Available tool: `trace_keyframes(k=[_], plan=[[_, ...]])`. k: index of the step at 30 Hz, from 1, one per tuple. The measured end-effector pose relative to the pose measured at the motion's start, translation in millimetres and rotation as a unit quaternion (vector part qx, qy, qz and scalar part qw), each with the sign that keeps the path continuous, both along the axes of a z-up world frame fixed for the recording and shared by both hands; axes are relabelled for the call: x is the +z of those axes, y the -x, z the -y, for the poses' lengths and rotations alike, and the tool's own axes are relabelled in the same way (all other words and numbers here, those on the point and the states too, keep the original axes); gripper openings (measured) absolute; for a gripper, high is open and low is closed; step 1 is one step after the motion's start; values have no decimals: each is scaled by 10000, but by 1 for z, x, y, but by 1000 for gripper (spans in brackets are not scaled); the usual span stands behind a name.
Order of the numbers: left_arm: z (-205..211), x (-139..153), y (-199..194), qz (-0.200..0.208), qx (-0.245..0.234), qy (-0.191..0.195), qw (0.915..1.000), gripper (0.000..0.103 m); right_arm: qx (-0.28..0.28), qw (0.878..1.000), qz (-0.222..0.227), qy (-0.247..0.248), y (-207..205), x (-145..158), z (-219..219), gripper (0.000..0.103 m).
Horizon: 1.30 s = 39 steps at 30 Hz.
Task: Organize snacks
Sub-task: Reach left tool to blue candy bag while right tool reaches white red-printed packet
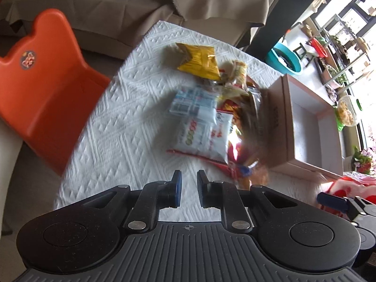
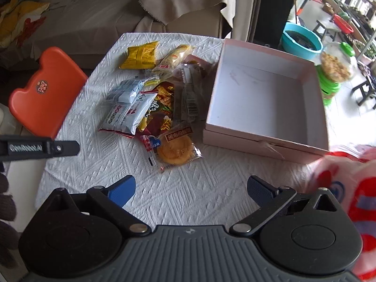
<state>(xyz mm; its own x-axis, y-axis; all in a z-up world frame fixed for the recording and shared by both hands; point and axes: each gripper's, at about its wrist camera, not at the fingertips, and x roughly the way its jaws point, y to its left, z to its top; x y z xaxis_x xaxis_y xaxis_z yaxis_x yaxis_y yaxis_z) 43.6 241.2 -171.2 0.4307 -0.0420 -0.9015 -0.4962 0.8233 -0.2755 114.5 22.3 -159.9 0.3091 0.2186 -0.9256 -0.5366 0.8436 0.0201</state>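
Observation:
Several snack packets lie heaped on a white textured tablecloth (image 2: 211,188): a yellow packet (image 2: 141,55), a white packet (image 2: 127,115) and a round cake in clear wrap (image 2: 175,150). Right of the heap stands an open pink box (image 2: 265,94) with nothing in it. My right gripper (image 2: 191,183) hovers over bare cloth in front of the cake, jaws wide open and holding nothing. My left gripper (image 1: 189,176) points down at the cloth just short of the white packet (image 1: 202,131), with only a narrow gap between its pads and nothing in it. The left wrist view is motion-blurred.
An orange plastic chair (image 2: 44,89) stands against the table's left edge. A red-and-white plastic bag (image 2: 347,188) lies at the near right corner. Behind the table is a covered sofa (image 2: 105,11). A teal basin (image 2: 302,40) sits on the floor beyond the box.

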Motion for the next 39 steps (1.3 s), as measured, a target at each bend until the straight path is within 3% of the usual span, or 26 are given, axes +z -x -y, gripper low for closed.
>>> trace_keyframes(k=[3,7,11,16,18,20,22,27,32,36,38,39], plan=[[-26,-22,-17,-159,52,-49,9998,17,47,10000,-27,-66,-16,-39,-29,98],[-49,-32,-44,20,-205,452,9988,17,-231,9994,257,42,-35,-69,-56,98],[-63,-34,-87,147,-643,701,9954,17,-317,9995,-51,-8,-43,-91,-76,96],[-52,-44,-139,13,-1520,393,9876,18,144,9998,-67,-107,-34,-88,-97,96],[-33,-50,-149,-171,-2073,110,9781,20,74,9999,-98,8,-36,-89,-99,96],[-15,-53,-150,-232,-2532,-421,9662,22,-82,9998,-146,140,-40,-91,-96,96],[-8,-54,-147,-195,-2733,-786,9585,24,-283,9988,-261,295,-46,-95,-89,96],[-28,-62,-153,-465,-2333,-1074,9653,21,-625,9955,-566,425,-55,-105,-66,100],[-34,-58,-167,-524,-2409,-979,9642,22,-649,9952,-525,508,-52,-107,-66,103],[-46,-57,-171,-356,-2220,-212,9742,43,-703,9950,-495,501,-51,-108,-67,103],[-56,-55,-168,-237,-1995,172,9795,43,-675,9955,-451,484,-48,-107,-68,103],[-59,-53,-165,-195,-1962,66,9804,42,-657,9959,-416,469,-47,-107,-68,103]])
